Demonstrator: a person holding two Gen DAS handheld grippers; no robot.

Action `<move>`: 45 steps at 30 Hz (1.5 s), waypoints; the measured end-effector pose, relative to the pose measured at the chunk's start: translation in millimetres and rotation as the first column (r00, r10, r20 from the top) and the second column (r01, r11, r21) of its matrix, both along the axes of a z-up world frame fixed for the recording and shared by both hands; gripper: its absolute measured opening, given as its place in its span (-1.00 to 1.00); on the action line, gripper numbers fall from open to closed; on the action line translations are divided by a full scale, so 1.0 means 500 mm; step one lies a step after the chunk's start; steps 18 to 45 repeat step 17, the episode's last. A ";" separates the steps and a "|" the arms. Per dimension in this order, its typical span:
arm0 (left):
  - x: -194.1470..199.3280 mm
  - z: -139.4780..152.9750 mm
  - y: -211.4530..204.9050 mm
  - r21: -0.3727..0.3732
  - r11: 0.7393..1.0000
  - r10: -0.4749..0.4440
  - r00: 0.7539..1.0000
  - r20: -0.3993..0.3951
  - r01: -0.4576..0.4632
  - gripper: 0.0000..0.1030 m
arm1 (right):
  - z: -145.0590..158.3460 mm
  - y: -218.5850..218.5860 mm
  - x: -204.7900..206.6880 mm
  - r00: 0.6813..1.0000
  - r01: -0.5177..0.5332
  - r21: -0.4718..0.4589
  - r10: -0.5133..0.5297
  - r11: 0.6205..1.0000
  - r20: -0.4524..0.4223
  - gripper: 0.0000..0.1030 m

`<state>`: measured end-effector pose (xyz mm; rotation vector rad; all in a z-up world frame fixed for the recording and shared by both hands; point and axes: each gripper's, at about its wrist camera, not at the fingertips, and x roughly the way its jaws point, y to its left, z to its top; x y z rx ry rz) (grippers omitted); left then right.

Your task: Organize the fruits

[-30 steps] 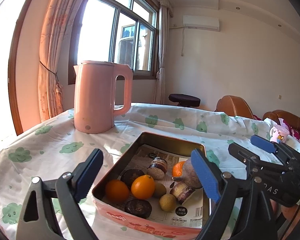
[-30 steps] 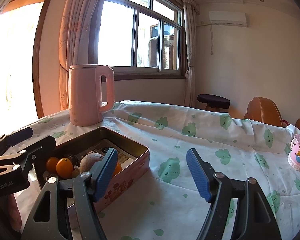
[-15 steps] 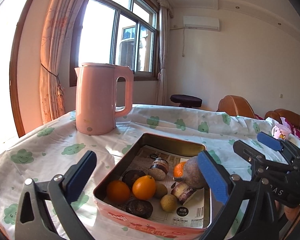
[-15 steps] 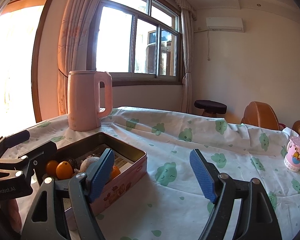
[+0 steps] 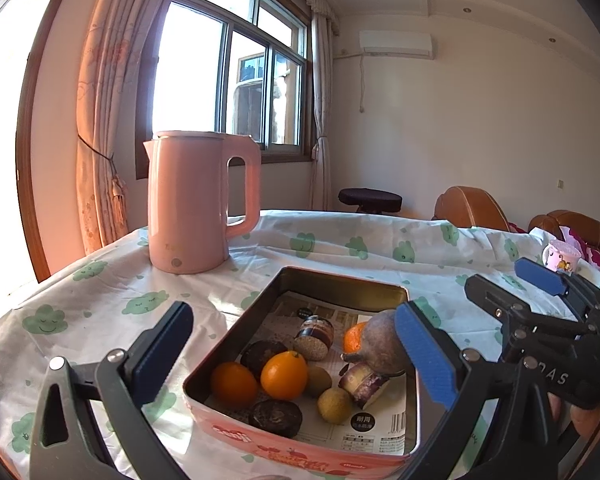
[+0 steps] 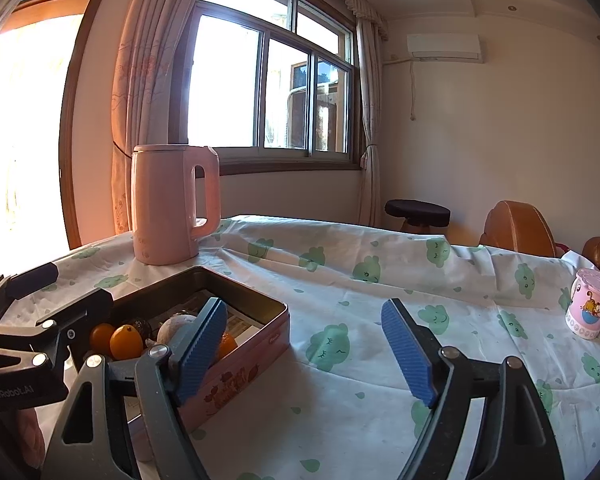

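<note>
A pink tin box (image 5: 300,446) sits on the table and holds oranges (image 5: 283,375), small brown-green fruits (image 5: 334,405), dark round fruits (image 5: 275,417), a purplish root (image 5: 382,347), a small jar (image 5: 314,338) and a cut piece (image 5: 364,382). My left gripper (image 5: 292,360) is open and empty, held above the box's near end. My right gripper (image 6: 306,354) is open and empty, just right of the box (image 6: 236,376); it also shows at the right of the left wrist view (image 5: 540,292).
A pink kettle (image 5: 198,204) stands behind the box near the window. A pink cartoon cup (image 6: 590,308) stands at the far right. A cloud-print cloth (image 6: 380,280) covers the table. Chairs (image 6: 514,228) and a stool (image 6: 416,212) stand beyond the table.
Both grippers have lifted and tilted up a little, so the box and table sit lower in each view. Both stay open and empty. The box's contents have not moved.
</note>
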<state>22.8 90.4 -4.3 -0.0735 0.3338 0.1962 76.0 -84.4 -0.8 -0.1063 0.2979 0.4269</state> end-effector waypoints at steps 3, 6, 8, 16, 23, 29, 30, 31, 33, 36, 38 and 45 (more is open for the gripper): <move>0.002 -0.001 -0.001 0.003 1.000 0.000 1.000 -0.007 0.000 1.00 | 0.000 0.000 0.000 1.000 0.001 -0.001 -0.001 1.000 0.001 0.60; 0.003 -0.001 -0.005 0.007 1.000 -0.008 1.000 -0.009 0.008 1.00 | 0.000 0.000 0.000 1.000 0.002 -0.001 -0.002 1.000 0.001 0.61; 0.002 -0.001 -0.006 0.005 1.000 -0.020 1.000 -0.006 0.020 1.00 | 0.000 0.000 0.000 1.000 0.002 0.000 -0.002 1.000 0.001 0.62; -0.005 0.000 -0.010 0.017 1.000 -0.019 1.000 0.010 0.019 1.00 | 0.000 -0.004 0.001 1.000 0.004 0.003 -0.004 1.000 0.002 0.66; -0.004 0.000 -0.010 0.016 1.000 -0.013 1.000 0.007 0.013 1.00 | 0.000 -0.006 0.001 1.000 0.003 0.009 -0.003 1.000 0.003 0.66; -0.004 0.000 -0.010 0.016 1.000 -0.013 1.000 0.007 0.013 1.00 | 0.000 -0.006 0.001 1.000 0.003 0.009 -0.003 1.000 0.003 0.66; -0.004 0.000 -0.010 0.016 1.000 -0.013 1.000 0.007 0.013 1.00 | 0.000 -0.006 0.001 1.000 0.003 0.009 -0.003 1.000 0.003 0.66; -0.004 0.000 -0.010 0.016 1.000 -0.013 1.000 0.007 0.013 1.00 | 0.000 -0.006 0.001 1.000 0.003 0.009 -0.003 1.000 0.003 0.66; -0.004 0.000 -0.010 0.016 1.000 -0.013 1.000 0.007 0.013 1.00 | 0.000 -0.006 0.001 1.000 0.003 0.009 -0.003 1.000 0.003 0.66; -0.004 0.000 -0.010 0.016 1.000 -0.013 1.000 0.007 0.013 1.00 | 0.000 -0.006 0.001 1.000 0.003 0.009 -0.003 1.000 0.003 0.66; -0.004 0.000 -0.010 0.016 1.000 -0.013 1.000 0.007 0.013 1.00 | 0.000 -0.006 0.001 1.000 0.003 0.009 -0.003 1.000 0.003 0.66; -0.004 0.000 -0.010 0.016 1.000 -0.013 1.000 0.007 0.013 1.00 | 0.000 -0.006 0.001 1.000 0.003 0.009 -0.003 1.000 0.003 0.66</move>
